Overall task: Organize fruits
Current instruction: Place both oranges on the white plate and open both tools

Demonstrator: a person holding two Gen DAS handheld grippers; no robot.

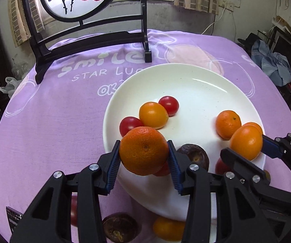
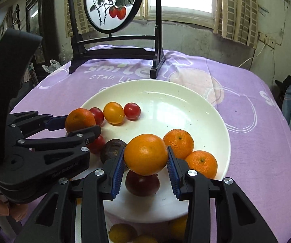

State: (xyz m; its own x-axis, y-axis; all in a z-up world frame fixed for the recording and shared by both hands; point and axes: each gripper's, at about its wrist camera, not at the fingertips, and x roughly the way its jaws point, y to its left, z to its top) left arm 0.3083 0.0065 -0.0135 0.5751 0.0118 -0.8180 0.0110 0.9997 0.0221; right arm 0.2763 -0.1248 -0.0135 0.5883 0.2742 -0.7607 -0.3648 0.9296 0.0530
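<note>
Clamping a mandarin (image 1: 143,150) at lower centre, navel facing the camera, the left gripper (image 1: 143,158) hangs over the white plate (image 1: 196,85); only the right view shows the right gripper (image 2: 146,160) squeezing an orange fruit (image 2: 146,154).

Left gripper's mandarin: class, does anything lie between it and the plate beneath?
Yes. The mandarin in the left gripper hangs over the plate's near-left rim, with a red tomato and a dark passion fruit close below.
</note>
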